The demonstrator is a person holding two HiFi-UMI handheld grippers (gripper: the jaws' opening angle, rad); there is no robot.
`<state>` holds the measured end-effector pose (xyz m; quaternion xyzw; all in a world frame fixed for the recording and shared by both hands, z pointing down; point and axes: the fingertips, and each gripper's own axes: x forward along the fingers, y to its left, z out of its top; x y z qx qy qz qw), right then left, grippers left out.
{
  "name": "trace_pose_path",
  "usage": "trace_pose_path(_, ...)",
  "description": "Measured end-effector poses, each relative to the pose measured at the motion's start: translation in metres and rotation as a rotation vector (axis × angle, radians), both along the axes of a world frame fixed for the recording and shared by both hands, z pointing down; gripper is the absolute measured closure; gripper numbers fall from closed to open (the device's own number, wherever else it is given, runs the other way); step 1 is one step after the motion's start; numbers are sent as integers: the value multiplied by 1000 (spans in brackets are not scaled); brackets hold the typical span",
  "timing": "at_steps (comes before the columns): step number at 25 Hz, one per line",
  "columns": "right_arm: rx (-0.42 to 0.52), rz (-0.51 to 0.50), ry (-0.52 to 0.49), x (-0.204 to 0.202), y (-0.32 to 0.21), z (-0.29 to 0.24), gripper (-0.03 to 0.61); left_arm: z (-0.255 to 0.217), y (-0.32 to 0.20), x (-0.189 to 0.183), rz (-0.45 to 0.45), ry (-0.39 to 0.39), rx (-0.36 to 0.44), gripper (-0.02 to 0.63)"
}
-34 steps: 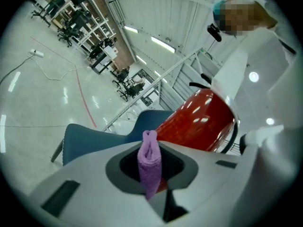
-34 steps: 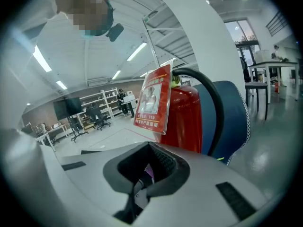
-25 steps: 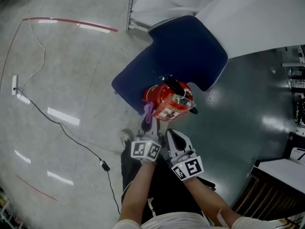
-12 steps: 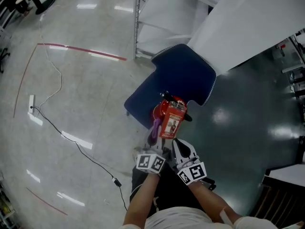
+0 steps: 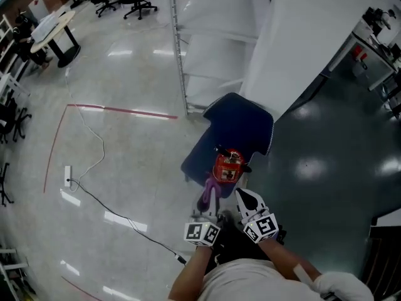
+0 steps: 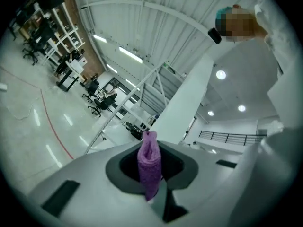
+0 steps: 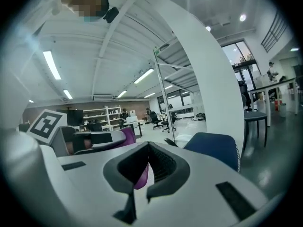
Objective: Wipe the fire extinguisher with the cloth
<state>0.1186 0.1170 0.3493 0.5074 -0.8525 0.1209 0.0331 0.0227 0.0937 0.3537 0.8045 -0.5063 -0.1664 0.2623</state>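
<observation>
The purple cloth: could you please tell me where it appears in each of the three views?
Head view: purple cloth, lower centre, just left of the red fire extinguisher.
Left gripper view: purple cloth, bottom centre, clamped between the jaws.
Right gripper view: purple cloth, left of centre, beyond the jaws.
Shared landmark: the slanting white panel.

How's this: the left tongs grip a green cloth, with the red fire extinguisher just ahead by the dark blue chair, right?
Not quite. The cloth in the left tongs is purple, not green; the left gripper view shows it. The rest holds: the red fire extinguisher stands just ahead by the dark blue chair.
</observation>
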Motion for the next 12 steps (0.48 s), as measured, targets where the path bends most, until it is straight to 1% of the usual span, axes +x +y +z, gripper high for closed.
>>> trace_pose_path(3, 39, 3, -12, -1, -1, -35, 565, -40, 5, -1, 22, -147, 48, 563)
trace_pose_path(5, 58, 6, -20, 1, 1, -53, 565, -62, 10, -2, 23, -221, 89, 563)
trace_pose_path(8, 80, 1, -13, 4, 3, -63, 565, -81, 19, -2, 30, -276, 146, 563)
trace_pose_path(12, 102, -12, -10, 10, 7, -74, 565, -98, 32, 1, 41, -335, 184, 563)
